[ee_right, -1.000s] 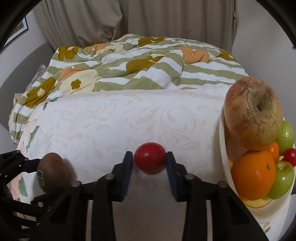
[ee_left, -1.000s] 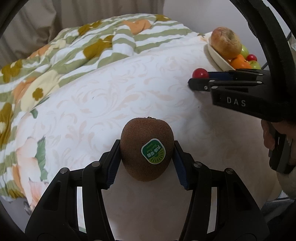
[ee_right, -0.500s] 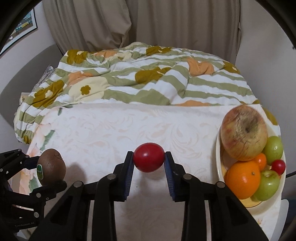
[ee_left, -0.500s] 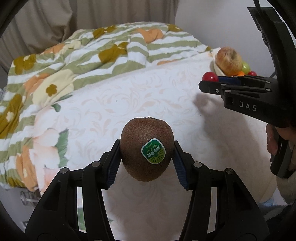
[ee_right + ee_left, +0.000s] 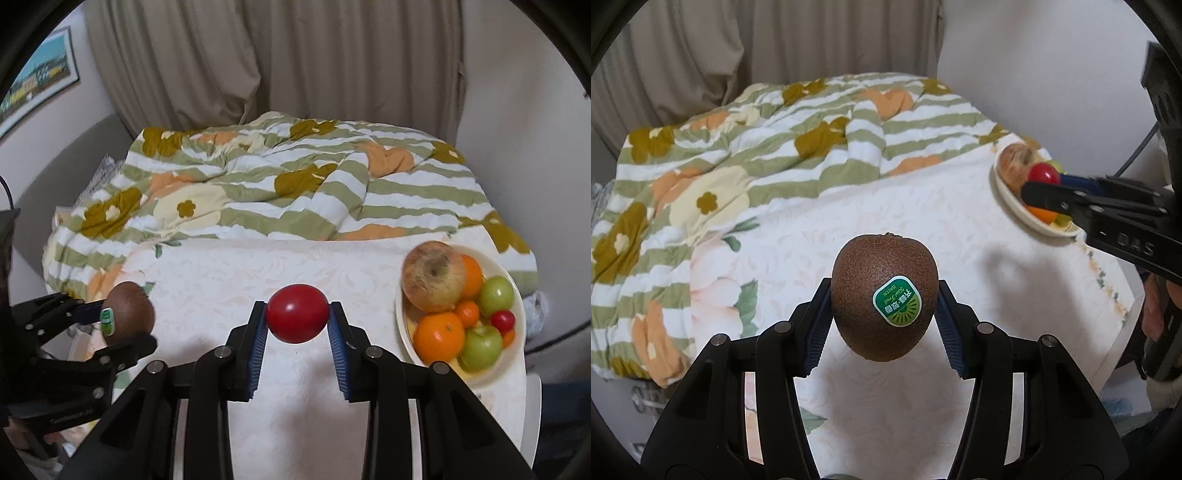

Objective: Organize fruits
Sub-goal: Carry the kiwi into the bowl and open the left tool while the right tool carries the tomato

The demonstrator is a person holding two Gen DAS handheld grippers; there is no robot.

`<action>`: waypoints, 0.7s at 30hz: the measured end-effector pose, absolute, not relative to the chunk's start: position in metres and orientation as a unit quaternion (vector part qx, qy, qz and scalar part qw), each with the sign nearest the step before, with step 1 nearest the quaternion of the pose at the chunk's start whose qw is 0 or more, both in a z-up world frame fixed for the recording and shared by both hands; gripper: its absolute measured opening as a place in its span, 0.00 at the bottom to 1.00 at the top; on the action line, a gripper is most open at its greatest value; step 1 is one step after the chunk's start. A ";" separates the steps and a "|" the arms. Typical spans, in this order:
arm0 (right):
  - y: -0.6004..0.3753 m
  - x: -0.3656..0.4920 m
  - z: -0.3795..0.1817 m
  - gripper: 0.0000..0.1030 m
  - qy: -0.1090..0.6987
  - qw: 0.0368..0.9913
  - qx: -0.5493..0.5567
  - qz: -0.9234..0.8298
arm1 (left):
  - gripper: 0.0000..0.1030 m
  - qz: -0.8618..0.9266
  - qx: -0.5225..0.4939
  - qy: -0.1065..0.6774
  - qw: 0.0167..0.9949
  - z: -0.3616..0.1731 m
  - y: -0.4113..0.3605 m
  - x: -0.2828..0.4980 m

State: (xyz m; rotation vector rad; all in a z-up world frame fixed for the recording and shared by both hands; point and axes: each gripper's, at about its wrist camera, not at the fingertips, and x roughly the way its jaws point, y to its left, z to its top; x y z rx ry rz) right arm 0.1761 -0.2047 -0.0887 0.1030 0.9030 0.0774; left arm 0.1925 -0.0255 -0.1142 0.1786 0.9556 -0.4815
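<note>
Okay, left wrist view first. Your left gripper has its jaws partly closed on the kiwi, blue pads pressing both flanks at about its widest part, green sticker facing the camera. It hangs clear above the surface, which wears a pale patterned cloth. Off to the right, the right gripper pokes in with the red tomato at its tip, in front of the fruit bowl at the far right edge. Your hand on that tool shows at the frame edge.

Right wrist view. Jaws are nearly shut on the tomato, pads on its left and right sides, fruit well off the surface. The bowl sits to the right, already loaded: big blotchy apple, oranges, green apples, one small red fruit. The left gripper with the kiwi is at lower left, well apart from the bowl. A striped floral quilt lies behind.

Handling, my read: the tomato looks smooth and thin-skinned, so it could slip or split; don't squeeze harder, keep the pads on its equator. The kiwi's fuzzy skin should grip well, but the flesh bruises, so the mid-body hold is right. Both look light. The bowl is heaped, so set each into a gap rather than on top, or it may roll out.
</note>
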 end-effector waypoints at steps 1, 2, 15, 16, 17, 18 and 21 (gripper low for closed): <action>-0.209 0.171 -0.084 0.29 0.434 0.899 0.058 0.034 | 0.58 -0.231 0.085 0.452 0.857 -0.110 -0.027 0.192; -0.214 0.168 -0.079 0.29 0.431 0.899 0.064 0.032 | 0.58 -0.234 0.087 0.448 0.859 -0.105 -0.031 0.191; -0.321 0.141 -0.044 0.29 0.406 0.911 0.068 0.025 | 0.58 -0.234 0.062 0.425 0.872 -0.064 -0.123 0.175; -0.329 0.141 -0.042 0.29 0.406 0.911 0.066 0.028 | 0.58 -0.236 0.058 0.425 0.872 -0.063 -0.130 0.176; -0.338 0.140 -0.041 0.29 0.405 0.912 0.063 0.030 | 0.58 -0.239 0.052 0.424 0.872 -0.061 -0.143 0.176; -0.346 0.141 -0.040 0.29 0.405 0.912 0.058 0.033 | 0.58 -0.241 0.049 0.424 0.872 -0.060 -0.155 0.176; -0.377 0.144 -0.041 0.29 0.404 0.913 0.050 0.039 | 0.58 -0.245 0.045 0.425 0.870 -0.061 -0.187 0.176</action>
